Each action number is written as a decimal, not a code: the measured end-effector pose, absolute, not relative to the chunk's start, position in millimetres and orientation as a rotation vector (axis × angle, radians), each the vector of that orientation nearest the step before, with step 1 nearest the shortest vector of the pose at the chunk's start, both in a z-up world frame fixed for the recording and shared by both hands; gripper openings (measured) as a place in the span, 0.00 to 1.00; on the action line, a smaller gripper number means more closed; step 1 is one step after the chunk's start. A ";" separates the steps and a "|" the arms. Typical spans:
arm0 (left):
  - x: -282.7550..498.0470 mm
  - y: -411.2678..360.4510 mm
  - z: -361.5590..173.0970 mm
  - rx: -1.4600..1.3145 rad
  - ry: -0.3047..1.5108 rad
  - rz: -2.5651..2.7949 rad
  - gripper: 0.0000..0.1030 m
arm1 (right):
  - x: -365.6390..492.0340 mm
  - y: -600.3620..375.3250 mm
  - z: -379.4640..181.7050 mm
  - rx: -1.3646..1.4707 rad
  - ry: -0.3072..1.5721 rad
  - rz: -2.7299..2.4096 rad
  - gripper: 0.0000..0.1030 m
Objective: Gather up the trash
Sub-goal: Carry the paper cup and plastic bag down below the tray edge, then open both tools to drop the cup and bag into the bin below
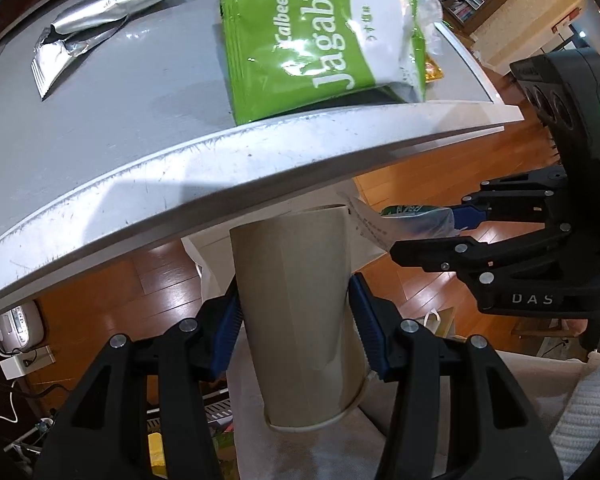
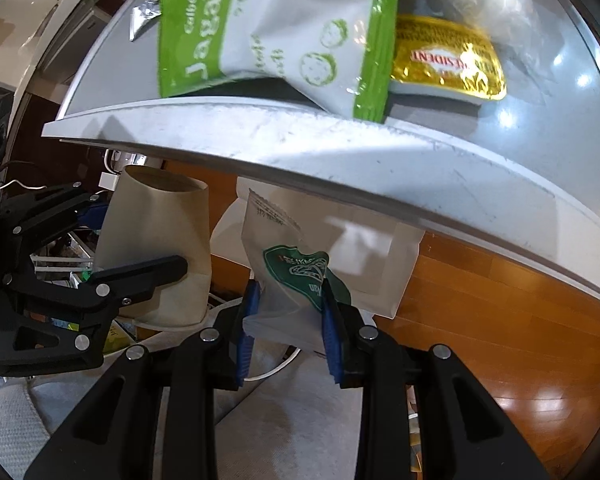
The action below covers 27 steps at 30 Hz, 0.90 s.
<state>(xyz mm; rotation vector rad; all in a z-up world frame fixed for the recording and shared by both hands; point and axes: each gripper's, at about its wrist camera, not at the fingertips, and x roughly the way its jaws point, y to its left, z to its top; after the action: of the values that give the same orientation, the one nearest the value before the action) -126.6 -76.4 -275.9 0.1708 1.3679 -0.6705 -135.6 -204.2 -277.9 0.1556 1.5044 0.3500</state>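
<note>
Your left gripper [image 1: 296,320] squeezes a tan paper cup [image 1: 300,300], held upside down just below the edge of the white-rimmed grey table [image 1: 260,148]. Your right gripper [image 2: 288,320] pinches a crinkly white wrapper with a green logo [image 2: 288,276] right beside it. A big green and white Jagabee snack bag [image 1: 312,36], a gold foil packet [image 2: 448,60] and a silver foil pouch [image 1: 84,28] lie on the table. Something white, maybe a bag, hangs below both grippers.

We note bright indoor light; glare on the table [image 1: 100,128] and snack bag [image 1: 320,36], fisheye bending at edges, slight right-view blur.
</note>
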 end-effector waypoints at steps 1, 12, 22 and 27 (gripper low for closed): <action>-125.6 -76.3 -276.3 0.171 1.368 -0.670 0.51 | -135.4 -203.6 -278.0 0.152 1.505 0.349 0.29; -124.3 -72.9 -269.0 0.182 1.342 -0.630 0.66 | -139.1 -204.9 -274.6 0.120 1.503 0.304 0.55; -121.3 -41.2 -250.9 0.150 1.336 -0.578 0.66 | -166.8 -232.2 -252.8 0.121 1.502 0.276 0.55; -109.8 -28.5 -248.3 0.119 1.343 -0.549 0.66 | -162.2 -241.9 -239.8 0.151 1.471 0.281 0.55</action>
<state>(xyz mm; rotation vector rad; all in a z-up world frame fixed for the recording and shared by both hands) -109.8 -28.5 -248.3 0.1185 1.3430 -0.5487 -162.2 -241.9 -239.8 0.1510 1.4708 0.2815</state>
